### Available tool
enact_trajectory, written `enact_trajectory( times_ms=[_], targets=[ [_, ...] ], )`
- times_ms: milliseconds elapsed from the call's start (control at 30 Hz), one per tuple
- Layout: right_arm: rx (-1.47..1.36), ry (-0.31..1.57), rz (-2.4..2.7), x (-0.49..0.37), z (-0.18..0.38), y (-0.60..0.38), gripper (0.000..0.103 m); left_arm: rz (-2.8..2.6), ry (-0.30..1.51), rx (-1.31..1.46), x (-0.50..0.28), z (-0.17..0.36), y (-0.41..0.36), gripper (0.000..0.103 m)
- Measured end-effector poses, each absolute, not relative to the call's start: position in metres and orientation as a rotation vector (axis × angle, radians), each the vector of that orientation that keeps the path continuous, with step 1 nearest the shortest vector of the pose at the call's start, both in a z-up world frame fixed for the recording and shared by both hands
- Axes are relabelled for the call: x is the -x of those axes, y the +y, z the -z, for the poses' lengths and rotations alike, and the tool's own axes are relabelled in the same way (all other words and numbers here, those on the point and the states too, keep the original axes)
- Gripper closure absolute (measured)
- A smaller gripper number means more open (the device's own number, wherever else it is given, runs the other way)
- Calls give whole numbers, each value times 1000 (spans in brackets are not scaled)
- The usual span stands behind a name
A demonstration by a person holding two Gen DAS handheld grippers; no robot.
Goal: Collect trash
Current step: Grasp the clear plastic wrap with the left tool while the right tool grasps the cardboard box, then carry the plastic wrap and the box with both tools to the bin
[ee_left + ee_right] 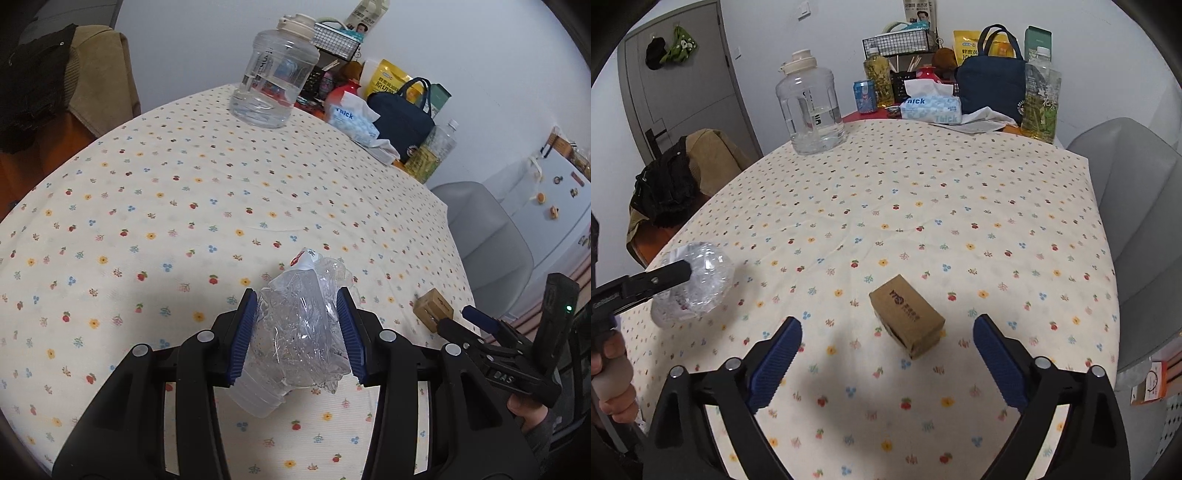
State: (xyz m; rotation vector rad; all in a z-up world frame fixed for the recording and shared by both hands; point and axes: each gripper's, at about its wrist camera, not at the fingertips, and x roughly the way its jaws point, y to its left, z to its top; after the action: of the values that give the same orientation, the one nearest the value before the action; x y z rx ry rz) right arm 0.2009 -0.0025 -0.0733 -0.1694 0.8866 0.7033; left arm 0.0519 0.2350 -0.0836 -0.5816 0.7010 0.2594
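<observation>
- Floral tablecloth (923,206) underfoot, clutter pushed to far edge.
- Left gripper (299,328): clamped on crushed clear plastic bottle (295,332), lifted just off cloth.
- Right gripper (886,354): spread wide, holding nothing, poised around small brown cardboard box (905,317).
- Best done: lower, centre box between both pads, close across 2 long sides.
- Farther back: water jug (812,107), tissue pack (931,105).

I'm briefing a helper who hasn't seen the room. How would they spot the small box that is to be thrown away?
Find the table with the flowered cloth. On its near, bare part, ahead of the open right gripper, lies the cardboard box, alone. It is small, brown and dark-printed, unlike the crushed bottle held in the left gripper, and far from the clutter at the wall.
</observation>
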Motion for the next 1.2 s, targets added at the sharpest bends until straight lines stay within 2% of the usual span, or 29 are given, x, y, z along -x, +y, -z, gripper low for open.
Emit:
enact_trajectory(
  times_ms=[67,100,133,200,533,1200],
  targets=[
    [157,895,-700,-207,76,-1,9,-258,700,578,-51,83,235,58],
    [152,899,-708,-209,76,0,14,-256,700,576,-51,83,234,58],
    [153,924,-727,-211,78,2,37,-253,700,576,-52,82,233,58],
    [163,986,-741,-214,83,4,71,-249,700,573,-53,82,230,58],
    [135,952,-744,-189,66,-29,73,-212,706,549,-66,78,209,58],
    [-58,894,-570,-171,40,-173,73,-44,737,454,-109,66,128,58]
  ],
)
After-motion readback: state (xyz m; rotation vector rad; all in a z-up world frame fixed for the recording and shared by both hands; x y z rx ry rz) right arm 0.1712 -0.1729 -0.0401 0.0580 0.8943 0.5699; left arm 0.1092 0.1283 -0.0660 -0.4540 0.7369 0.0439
